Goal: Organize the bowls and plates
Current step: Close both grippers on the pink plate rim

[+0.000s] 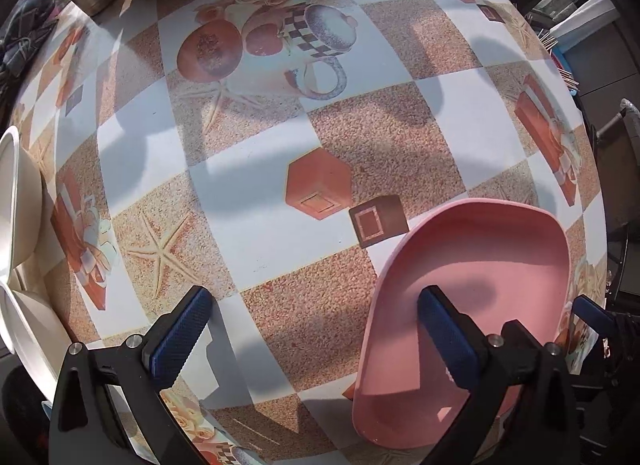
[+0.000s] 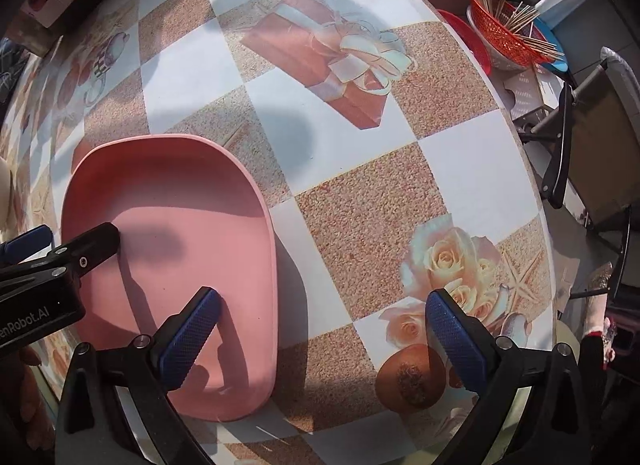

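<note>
A: Where was the pink plate [image 2: 176, 249] at that moment?

B: It lay flat on the desk [image 2: 360, 201], on the checked cloth, close to the near edge. It was between our two tongs. The white bowls [image 1: 16, 201] stood well apart from it, at the far left edge of the left view.

A: And how were the tongs?

B: Both were spread wide and held nothing. The left tongs [image 1: 316, 341] had one finger hanging over the inside of the plate, the other over bare cloth. The right tongs [image 2: 320, 337] were the same, mirrored: its left finger was over the plate, its right finger over the printed roses. We could not tell if any finger touched the plate.

A: How did we think the plate would handle?

B: We judged it light and stiff, probably plastic or silicone, with a smooth matt face and a low raised rim. It looked not fragile. The rim seemed the only good place to hold: one finger inside, one outside, on the long side nearest us. A flat light plate may tip if pinched at one end only, so we thought a hold near the middle of the side was safer.
</note>
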The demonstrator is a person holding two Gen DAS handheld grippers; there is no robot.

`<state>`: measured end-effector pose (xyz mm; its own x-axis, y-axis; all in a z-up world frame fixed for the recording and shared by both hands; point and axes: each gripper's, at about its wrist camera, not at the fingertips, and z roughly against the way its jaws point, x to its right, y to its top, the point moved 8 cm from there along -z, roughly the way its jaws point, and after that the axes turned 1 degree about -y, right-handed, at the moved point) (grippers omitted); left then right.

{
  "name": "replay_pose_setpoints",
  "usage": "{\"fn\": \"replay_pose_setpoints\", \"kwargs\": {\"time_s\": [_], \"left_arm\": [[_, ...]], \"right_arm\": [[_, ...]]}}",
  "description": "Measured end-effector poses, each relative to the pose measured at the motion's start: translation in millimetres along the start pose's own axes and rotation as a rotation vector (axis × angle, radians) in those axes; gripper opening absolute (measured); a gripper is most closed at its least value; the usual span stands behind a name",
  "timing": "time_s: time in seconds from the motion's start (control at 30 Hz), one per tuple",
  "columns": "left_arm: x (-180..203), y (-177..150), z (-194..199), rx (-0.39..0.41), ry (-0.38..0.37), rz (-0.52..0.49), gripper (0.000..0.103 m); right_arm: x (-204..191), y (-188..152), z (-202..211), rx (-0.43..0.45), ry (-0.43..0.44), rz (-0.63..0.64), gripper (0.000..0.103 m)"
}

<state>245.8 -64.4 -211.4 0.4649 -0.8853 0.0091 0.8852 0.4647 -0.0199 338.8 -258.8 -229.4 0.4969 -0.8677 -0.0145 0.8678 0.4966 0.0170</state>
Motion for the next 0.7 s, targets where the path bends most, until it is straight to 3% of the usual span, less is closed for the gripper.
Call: {"fn": "replay_pose_setpoints", "kwargs": {"time_s": [0.1,0.27,0.33,0.4,0.47,0.5,0.57,0.7], "left_arm": [[8.0,4.8,-1.0,-0.033,0.0,-0.006,0.103],[30.5,7.9,5.0,-0.019,-0.007,-0.071,0.092],[34.3,7.8,7.7,-0.014,-0.012,-0.084,0.087],[38.6,9.0,13.3,0.004,-0.02,-0.106,0.072],[44.6,10.3,18.4,0.011,-0.02,-0.132,0.058],[47.1,10.1,20.2,0.015,-0.031,-0.152,0.047],[50.6,7.3,23.4,0.015,-0.035,-0.196,0.036],[40.8,-10.2,23.8,0.008,-0.043,-0.198,0.034]], "right_arm": [[-5.5,3.9,1.4,0.008,0.002,0.013,0.101],[-25.3,3.2,14.0,0.042,0.03,0.065,0.072],[-29.3,1.6,17.0,0.04,0.035,0.057,0.068],[-30.4,1.8,19.7,0.041,0.05,0.041,0.058],[-37.0,1.2,24.3,0.049,0.071,0.056,0.029],[-39.2,0.6,24.8,0.041,0.076,0.05,0.029],[-41.2,-0.4,25.5,0.032,0.086,0.03,0.028],[-37.1,0.3,17.9,0.002,0.106,0.039,0.028]]}}
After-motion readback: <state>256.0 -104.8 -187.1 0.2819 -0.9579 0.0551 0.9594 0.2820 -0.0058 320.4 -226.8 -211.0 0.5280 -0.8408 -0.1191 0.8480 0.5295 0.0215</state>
